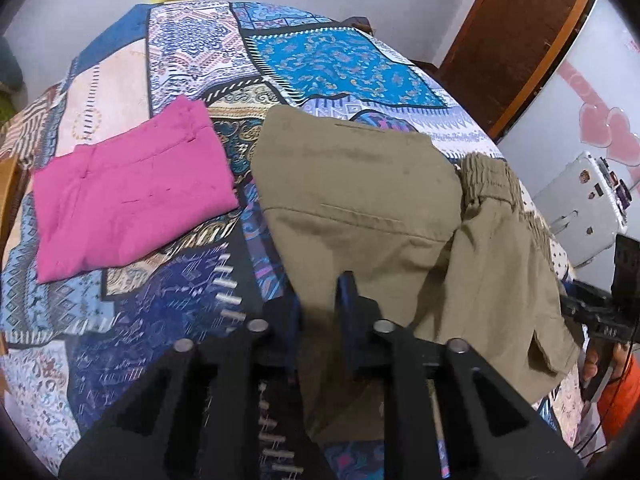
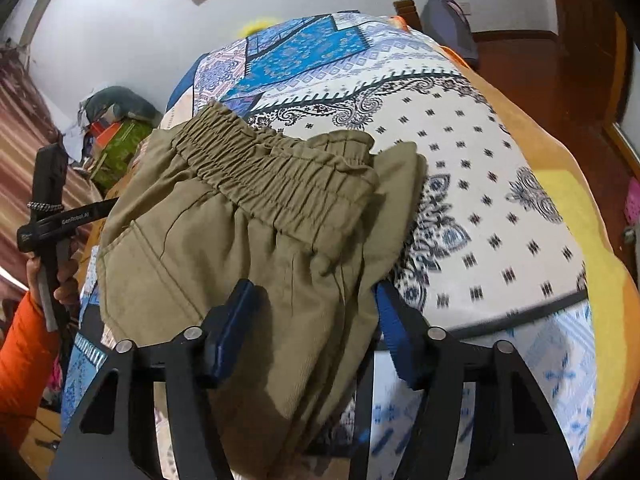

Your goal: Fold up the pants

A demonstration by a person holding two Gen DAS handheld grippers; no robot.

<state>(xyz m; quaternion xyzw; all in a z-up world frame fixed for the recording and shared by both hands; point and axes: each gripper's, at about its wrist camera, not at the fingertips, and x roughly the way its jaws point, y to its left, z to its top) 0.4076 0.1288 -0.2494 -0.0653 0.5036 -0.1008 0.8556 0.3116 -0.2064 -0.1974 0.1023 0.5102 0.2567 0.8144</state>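
Left wrist view: bed with patchwork bedspread (image 1: 320, 56).
Khaki pants (image 1: 360, 200): spread on the right half of the bedspread, one fold laid over, elastic waistband toward the right edge.
Left tongs (image 1: 318, 304): nearly together, pinching a hem edge of the khaki pants; cloth runs down between the two fingers toward the camera.
Pink garment (image 1: 128, 192): folded flat, left of the khaki pants, apart from them.
Right tongs, seen from outside (image 1: 624, 280): at the far right edge, past the waistband; state cannot be told from here.

Right wrist view: same bed, white-patterned part of the bedspread (image 2: 480, 184) to the right.
Khaki pants (image 2: 248, 216): bunched ahead of the tongs, gathered waistband on top, cloth hanging down toward the camera.
Right tongs (image 2: 316, 320): partly apart, both blue fingers flanking the hanging cloth; whether the pads press on it cannot be told.
Left tongs' handle (image 2: 50, 216): at the left edge, held by a hand (image 2: 60, 280) in an orange sleeve (image 2: 24, 360).
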